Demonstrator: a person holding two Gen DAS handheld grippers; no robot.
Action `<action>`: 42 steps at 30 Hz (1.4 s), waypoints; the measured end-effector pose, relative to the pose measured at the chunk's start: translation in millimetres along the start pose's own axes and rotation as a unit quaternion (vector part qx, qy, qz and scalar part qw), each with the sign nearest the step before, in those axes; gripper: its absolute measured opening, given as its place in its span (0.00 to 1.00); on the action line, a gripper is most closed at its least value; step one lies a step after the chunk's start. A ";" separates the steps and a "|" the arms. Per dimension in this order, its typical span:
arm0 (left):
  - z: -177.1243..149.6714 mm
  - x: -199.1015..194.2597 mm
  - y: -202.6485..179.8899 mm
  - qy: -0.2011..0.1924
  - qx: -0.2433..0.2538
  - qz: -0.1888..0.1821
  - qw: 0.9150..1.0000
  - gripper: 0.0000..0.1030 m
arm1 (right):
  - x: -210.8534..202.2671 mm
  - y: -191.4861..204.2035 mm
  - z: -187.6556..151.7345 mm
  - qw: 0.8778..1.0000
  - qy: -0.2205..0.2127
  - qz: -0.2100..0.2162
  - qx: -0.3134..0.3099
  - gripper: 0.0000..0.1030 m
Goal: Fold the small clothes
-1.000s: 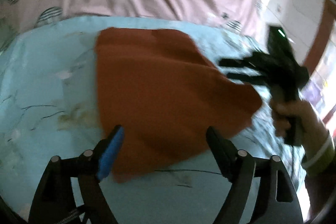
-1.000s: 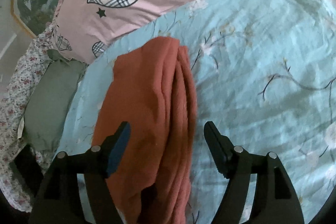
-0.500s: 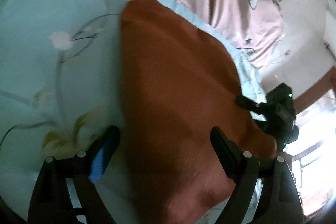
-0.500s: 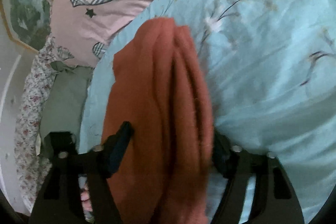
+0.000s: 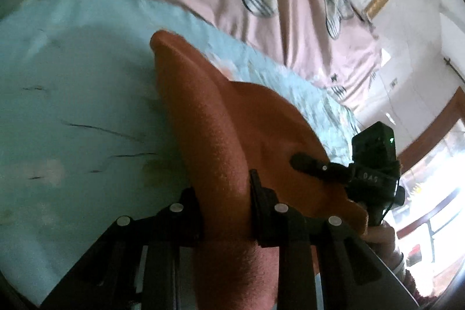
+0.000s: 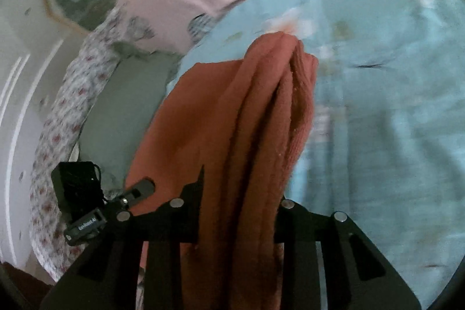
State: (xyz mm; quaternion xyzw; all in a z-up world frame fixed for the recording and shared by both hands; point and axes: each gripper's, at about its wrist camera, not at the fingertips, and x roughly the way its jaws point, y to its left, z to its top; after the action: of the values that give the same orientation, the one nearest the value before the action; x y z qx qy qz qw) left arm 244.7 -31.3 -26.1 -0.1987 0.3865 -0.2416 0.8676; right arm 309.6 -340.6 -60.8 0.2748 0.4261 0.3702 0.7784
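Both tongs clamped on the rust-orange fleecy cloth (image 5: pixel 221 153): my left gripper (image 5: pixel 225 211) pinches one near edge, my right gripper (image 6: pixel 237 211) bunched layers at 6 o'clock, keeping it taut above the pale-blue floral bedsheet (image 5: pixel 72 112) for folding, I judge.

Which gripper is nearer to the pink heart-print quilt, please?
Neither clearly. The left gripper and right gripper are each shut on the rust-orange garment, both at its near end, with the pink heart-print quilt lying beyond its far end.
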 end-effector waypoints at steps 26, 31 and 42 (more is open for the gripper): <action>-40.2 -100.3 83.5 -0.044 -0.043 0.076 0.995 0.41 | 14.2 35.5 -0.7 0.995 -0.056 -0.074 -0.021 0.47; -45.0 -97.0 45.7 -0.037 0.023 0.041 0.998 0.41 | 49.0 39.2 21.3 0.996 -0.013 -0.077 -0.029 0.45; -69.9 -73.6 25.3 0.019 0.070 0.022 0.997 0.39 | 21.1 63.5 23.2 0.995 -0.077 -0.036 -0.045 0.10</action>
State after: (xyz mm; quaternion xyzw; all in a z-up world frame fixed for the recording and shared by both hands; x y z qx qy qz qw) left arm 154.8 20.1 -40.7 -0.1240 0.3896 -0.2523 0.8771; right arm 315.7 -289.6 -12.1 0.2524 0.3571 0.3385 0.8332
